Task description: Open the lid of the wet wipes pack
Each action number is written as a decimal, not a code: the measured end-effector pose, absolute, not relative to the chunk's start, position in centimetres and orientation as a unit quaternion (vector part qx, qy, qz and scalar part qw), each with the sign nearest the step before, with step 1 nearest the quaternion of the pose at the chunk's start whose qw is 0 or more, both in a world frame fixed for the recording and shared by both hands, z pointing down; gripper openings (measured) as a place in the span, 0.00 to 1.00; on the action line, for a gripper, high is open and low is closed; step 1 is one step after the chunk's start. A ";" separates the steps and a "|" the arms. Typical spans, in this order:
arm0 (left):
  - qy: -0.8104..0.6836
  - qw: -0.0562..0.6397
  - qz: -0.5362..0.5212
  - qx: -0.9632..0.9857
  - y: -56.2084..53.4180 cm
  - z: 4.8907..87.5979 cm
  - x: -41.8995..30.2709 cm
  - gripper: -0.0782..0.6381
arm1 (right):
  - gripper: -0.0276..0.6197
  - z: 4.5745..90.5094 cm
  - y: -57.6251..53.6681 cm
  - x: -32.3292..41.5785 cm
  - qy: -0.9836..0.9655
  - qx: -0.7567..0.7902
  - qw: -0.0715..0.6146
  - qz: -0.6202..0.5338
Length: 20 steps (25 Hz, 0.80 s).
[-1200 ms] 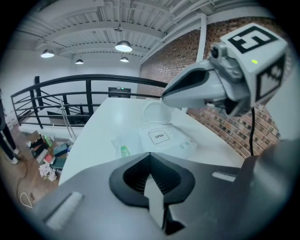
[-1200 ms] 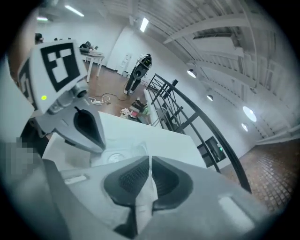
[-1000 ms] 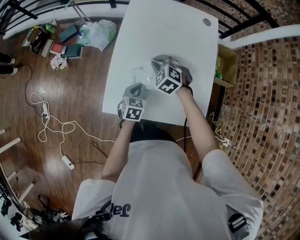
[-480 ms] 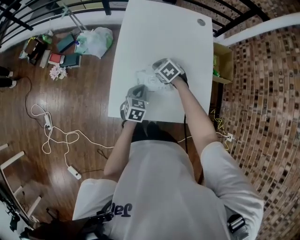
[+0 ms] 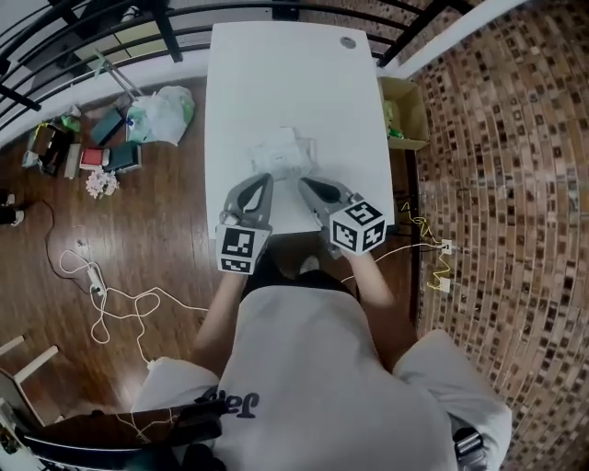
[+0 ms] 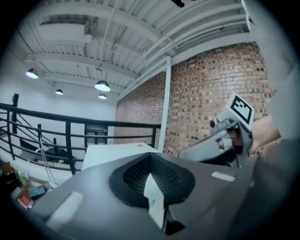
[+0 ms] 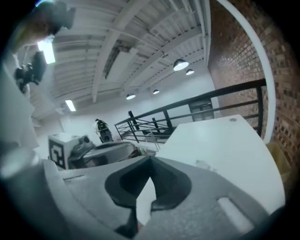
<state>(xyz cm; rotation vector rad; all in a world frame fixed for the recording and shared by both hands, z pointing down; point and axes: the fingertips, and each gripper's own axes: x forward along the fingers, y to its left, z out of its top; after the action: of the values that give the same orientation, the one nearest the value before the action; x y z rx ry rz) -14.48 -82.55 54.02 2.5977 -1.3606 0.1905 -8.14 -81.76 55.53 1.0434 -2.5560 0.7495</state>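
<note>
The wet wipes pack (image 5: 283,153) lies pale and crinkly in the middle of the white table (image 5: 276,74); from here I cannot tell how its lid stands. Both grippers hover over the table's near edge, short of the pack and apart from it. My left gripper (image 5: 265,178) is shut, its tips meeting (image 6: 150,157); a white sliver shows in the gap behind them. My right gripper (image 5: 302,182) is also shut, with nothing between its tips (image 7: 150,159). The right gripper view shows the pack (image 7: 204,164) small on the table ahead.
A cardboard box (image 5: 402,110) stands against the table's right side. Bags and books (image 5: 156,115) and a white cable (image 5: 101,285) lie on the wooden floor at the left. A black railing (image 5: 110,18) runs behind the table. A cable hole (image 5: 348,42) marks the far corner.
Both grippers have drawn back from the pack toward the near table edge and risen. The right gripper has left the pack and rolled, so its marker cube faces differently.
</note>
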 end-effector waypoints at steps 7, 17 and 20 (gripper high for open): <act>-0.515 0.029 -0.015 0.857 -75.2 42.9 -12.4 0.13 | 0.03 49.4 -70.7 -5.8 -0.901 0.371 0.075 0.214; -0.564 0.028 -0.006 0.825 -58.1 38.4 -2.1 0.13 | 0.03 42.3 -57.8 4.5 -0.905 0.407 0.031 0.118; -0.565 0.018 0.000 0.825 -54.1 37.4 -1.0 0.13 | 0.03 41.3 -54.4 5.9 -0.904 0.409 0.022 0.120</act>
<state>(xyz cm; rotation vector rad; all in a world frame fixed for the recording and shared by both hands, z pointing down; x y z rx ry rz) -0.99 -54.06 37.36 2.5637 -1.7538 -0.0006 5.91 -54.39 41.34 1.2667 -2.8021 0.3711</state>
